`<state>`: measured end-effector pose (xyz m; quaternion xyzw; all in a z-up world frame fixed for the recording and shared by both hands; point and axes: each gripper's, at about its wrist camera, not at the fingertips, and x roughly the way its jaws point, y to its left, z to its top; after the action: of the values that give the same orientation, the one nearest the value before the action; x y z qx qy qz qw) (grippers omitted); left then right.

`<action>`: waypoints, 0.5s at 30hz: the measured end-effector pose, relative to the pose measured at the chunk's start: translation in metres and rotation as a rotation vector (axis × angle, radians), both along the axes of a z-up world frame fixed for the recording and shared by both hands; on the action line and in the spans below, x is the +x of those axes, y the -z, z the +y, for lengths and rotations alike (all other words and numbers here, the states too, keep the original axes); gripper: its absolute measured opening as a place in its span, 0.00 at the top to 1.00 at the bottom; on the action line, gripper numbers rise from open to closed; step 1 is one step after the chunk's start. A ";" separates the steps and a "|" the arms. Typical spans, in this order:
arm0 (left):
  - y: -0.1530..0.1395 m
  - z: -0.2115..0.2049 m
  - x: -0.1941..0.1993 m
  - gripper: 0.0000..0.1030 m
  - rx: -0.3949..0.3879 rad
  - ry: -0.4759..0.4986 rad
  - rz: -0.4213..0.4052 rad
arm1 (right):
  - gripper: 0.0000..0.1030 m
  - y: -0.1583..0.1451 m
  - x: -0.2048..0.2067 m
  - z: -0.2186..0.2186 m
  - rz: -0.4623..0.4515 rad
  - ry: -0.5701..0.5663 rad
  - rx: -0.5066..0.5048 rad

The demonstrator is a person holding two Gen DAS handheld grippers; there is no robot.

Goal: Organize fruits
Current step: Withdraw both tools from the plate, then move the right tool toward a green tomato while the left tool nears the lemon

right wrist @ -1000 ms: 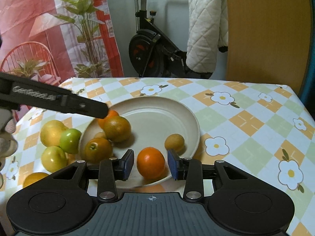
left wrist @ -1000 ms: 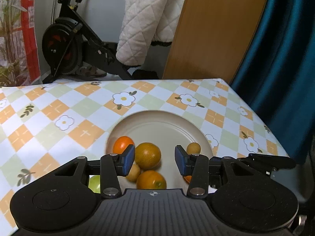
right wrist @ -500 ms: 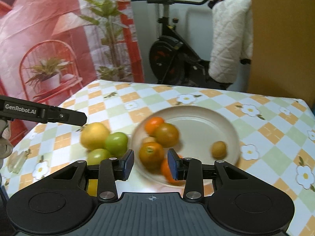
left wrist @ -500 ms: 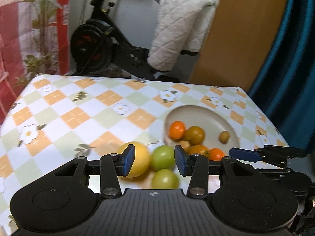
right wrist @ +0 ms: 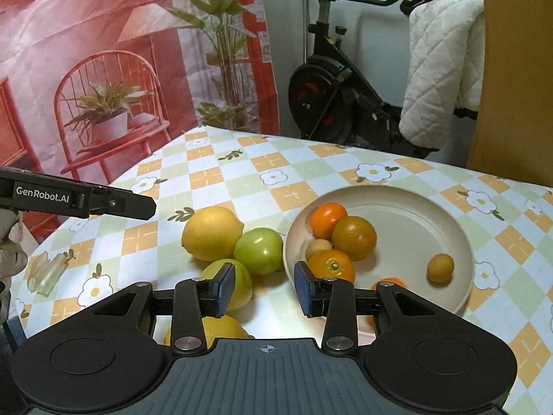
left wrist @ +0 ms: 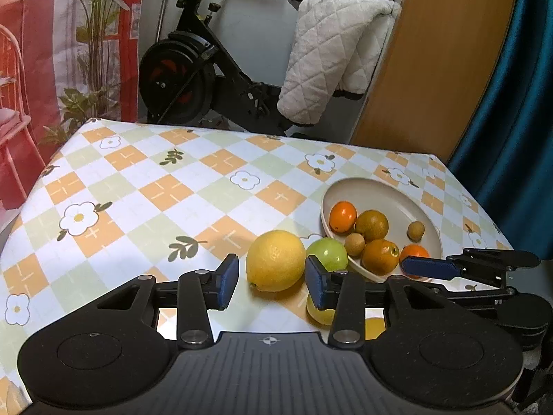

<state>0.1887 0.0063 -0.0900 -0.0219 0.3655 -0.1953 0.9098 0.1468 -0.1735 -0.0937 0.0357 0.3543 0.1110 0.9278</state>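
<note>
A large yellow lemon lies on the checked tablecloth beside a green apple. My left gripper hovers just short of the lemon, which shows in the gap; its jaws are closing and the pads do not touch it. A second green apple and another yellow fruit lie nearer. My right gripper stands open over bare cloth between the apples and the cream plate. The plate holds several oranges and two small brown fruits.
The table's far edge faces an exercise bike draped with a white quilted cloth. A wooden panel and a blue curtain stand at the right. A small clear wrapper lies near the left edge.
Both grippers have swung left from over the plate to the loose fruits. The left gripper's gap, earlier around an orange in the plate, now frames the lemon.
</note>
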 end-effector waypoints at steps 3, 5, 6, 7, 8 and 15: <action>0.005 -0.001 0.001 0.58 0.001 0.004 0.009 | 0.66 0.002 0.004 0.003 0.012 -0.002 0.003; 0.007 0.000 0.002 0.58 0.001 0.000 0.015 | 0.66 0.004 0.007 0.006 0.016 -0.011 -0.002; 0.008 0.000 0.003 0.58 0.000 -0.003 0.018 | 0.66 0.005 0.009 0.008 0.020 -0.015 -0.003; 0.009 0.001 0.004 0.58 0.001 -0.007 0.021 | 0.66 0.005 0.011 0.010 0.024 -0.019 -0.003; 0.010 0.001 0.005 0.58 0.001 -0.011 0.023 | 0.66 0.006 0.013 0.012 0.030 -0.023 -0.002; 0.012 0.002 0.007 0.58 -0.010 -0.021 0.032 | 0.61 0.016 0.026 0.031 0.073 -0.066 -0.005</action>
<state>0.1953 0.0085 -0.1019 -0.0333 0.3789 -0.1874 0.9057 0.1726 -0.1426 -0.1097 0.0259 0.3890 0.1392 0.9103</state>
